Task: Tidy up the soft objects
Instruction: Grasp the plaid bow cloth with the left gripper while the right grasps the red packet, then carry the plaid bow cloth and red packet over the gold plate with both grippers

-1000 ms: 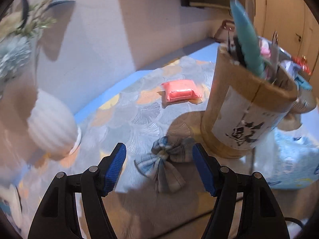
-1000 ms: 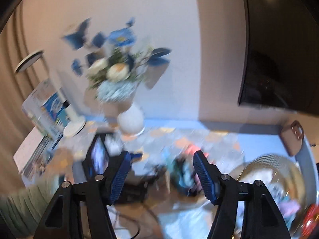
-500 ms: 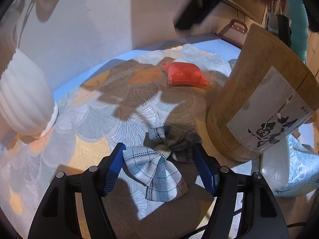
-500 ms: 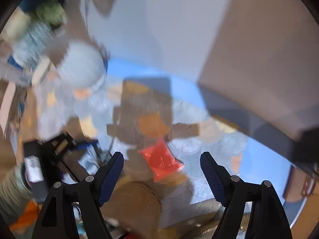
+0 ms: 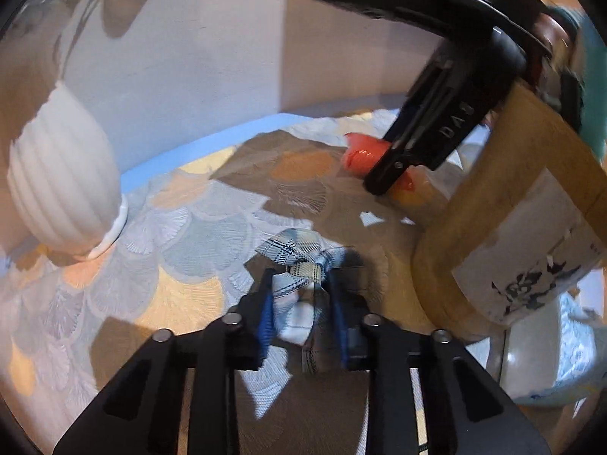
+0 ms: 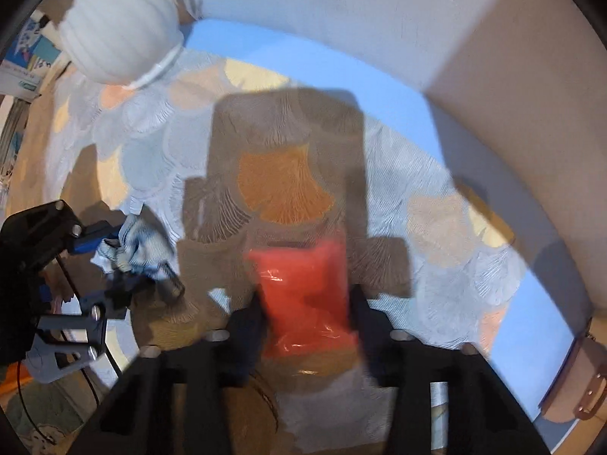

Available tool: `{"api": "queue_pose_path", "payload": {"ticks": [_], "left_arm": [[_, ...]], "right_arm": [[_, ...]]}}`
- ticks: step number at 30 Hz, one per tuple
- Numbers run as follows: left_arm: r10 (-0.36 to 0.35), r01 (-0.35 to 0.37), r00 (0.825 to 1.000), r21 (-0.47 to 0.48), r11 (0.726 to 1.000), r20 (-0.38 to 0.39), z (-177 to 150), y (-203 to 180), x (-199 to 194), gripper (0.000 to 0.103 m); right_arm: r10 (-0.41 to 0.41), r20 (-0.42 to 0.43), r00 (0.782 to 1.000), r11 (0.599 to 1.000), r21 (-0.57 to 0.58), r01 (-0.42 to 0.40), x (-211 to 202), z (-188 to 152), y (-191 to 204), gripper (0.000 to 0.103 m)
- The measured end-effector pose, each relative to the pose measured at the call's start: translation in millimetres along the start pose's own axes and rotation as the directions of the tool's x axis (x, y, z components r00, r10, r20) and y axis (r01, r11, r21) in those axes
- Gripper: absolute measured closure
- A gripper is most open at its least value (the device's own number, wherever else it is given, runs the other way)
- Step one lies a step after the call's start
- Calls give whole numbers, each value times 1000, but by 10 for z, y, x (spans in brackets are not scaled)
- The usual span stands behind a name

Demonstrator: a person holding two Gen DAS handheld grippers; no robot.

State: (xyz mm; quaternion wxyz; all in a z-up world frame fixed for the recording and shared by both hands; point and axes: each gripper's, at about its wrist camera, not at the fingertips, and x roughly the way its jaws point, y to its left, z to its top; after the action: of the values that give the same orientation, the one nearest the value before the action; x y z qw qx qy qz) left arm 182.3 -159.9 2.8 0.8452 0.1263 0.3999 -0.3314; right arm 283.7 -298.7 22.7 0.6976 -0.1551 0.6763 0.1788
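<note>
Here, low in the centre of the left wrist view, the left gripper [image 5: 299, 299] has its blue-padded fingers closed in on the blue-and-white plaid fabric bow [image 5: 297, 265], pinching it at its knotted middle while the cloth bunches between the pads. The bow lies on the table [image 5: 182, 227], which is covered in a fan-patterned cloth of grey, white and orange. In the right wrist view the same bow [image 6: 132, 250] shows at the left edge of the frame, with the left gripper [image 6: 110, 261] around it.

At the bottom centre of the right wrist view, the right gripper [image 6: 307, 303] brackets the soft orange-red plastic-wrapped packet [image 6: 303, 288]; its dark fingers sit against both sides of the packet, though motion blur makes it impossible to tell whether they are actually squeezing it. In the left wrist view that packet [image 5: 360, 153] sits in the upper right of centre, partly hidden behind the right gripper's black body.

A white ribbed round vase [image 5: 64, 185] stands at the left of the left wrist view. A tall brown cardboard cylinder with a white paper label [image 5: 523, 235] fills the right side, near the bow and just beside the packet.
</note>
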Motion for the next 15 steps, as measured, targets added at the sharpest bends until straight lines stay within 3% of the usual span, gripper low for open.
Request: {"api": "queue_pose_path", "payload": {"ticks": [2,5,9,15], "left_arm": [[12,-12,1000,-39,999,14,7,68,-43,83],[21,-16,999,-105,994,46,28,183,-203,83],[31,-11,994,-184,983,105,78,271,-589,83],[87,-42,978,-231,972,188,119,68,-1324,83]], "right_arm": [[-30,36,999,1000,-1,30,-97,-17,-5,65],[-14,110,994,1000,29,11,-351,-70,-50,65],[-2,204,979,1000,-17,6,-804,-201,32,65],[36,390,920,997,-76,-7,-1536,-505,345,65]]}}
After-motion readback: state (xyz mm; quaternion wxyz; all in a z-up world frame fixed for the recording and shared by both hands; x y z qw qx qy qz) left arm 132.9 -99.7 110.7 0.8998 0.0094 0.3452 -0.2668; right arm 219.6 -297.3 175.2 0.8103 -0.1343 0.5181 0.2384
